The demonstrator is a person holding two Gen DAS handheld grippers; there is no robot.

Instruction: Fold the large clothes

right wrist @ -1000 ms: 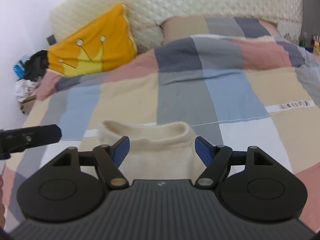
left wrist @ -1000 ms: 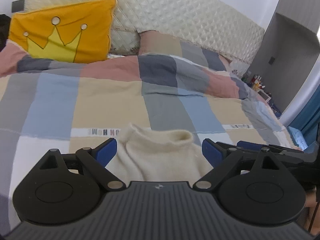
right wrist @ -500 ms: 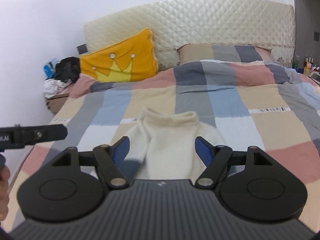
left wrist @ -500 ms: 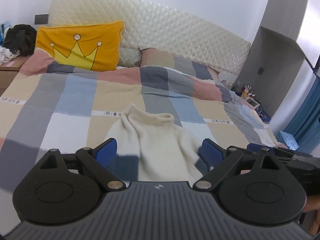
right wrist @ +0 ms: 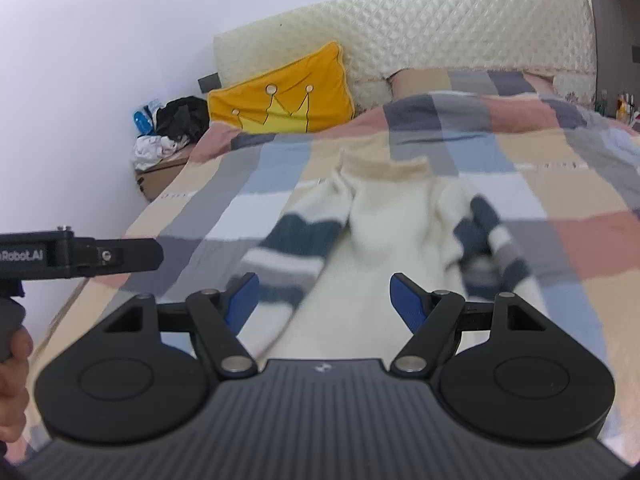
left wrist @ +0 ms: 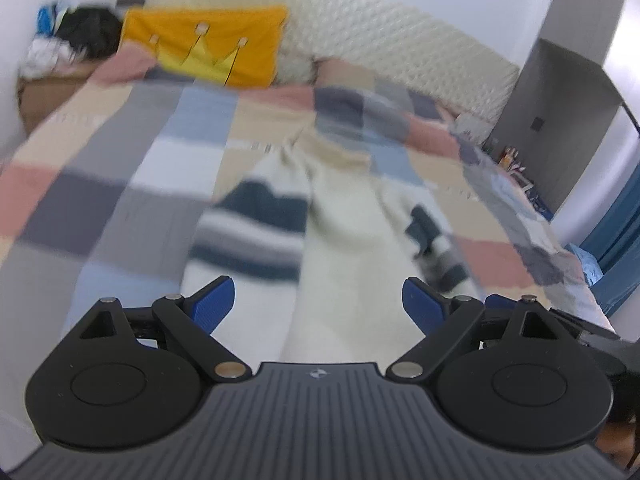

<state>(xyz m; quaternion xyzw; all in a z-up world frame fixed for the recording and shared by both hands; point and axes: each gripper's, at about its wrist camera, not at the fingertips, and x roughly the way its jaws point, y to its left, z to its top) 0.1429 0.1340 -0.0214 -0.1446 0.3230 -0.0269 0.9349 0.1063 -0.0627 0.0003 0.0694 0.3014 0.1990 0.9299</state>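
Right, I've got one cream sweater [right wrist: 372,216] lying face up on the bed [right wrist: 560,184], straight ahead of both hand-held grippers, its roll collar at the far end and its lower body running under my two noses. The left hand-held gripper [left wrist: 318,306] is released, blue pads spread wide with only bare knit showing in the gap and nothing pinched. The right hand-held gripper [right wrist: 324,300] is released too, pads apart, hovering over the same cream panel.

Now, the step in hand looks to me like lining up for the first fold, and the sleeves want attention first. The striped sleeve [right wrist: 296,240] ahead and to the left of the right hand-held gripper lies flung outward. The other sleeve [right wrist: 488,236], ahead and to the right, is crumpled on itself. I'd take each cuff with the gripper on its own side, pinch a single layer only, and draw it across the chest without dragging the body along. Keeping low and slow should stop the knit bunching.

Counting up: one sweater, two sleeves, two grippers, one yellow crown cushion [right wrist: 280,92] against the headboard [right wrist: 460,28], and one heap of dark clothes [right wrist: 176,120] far off to the left.
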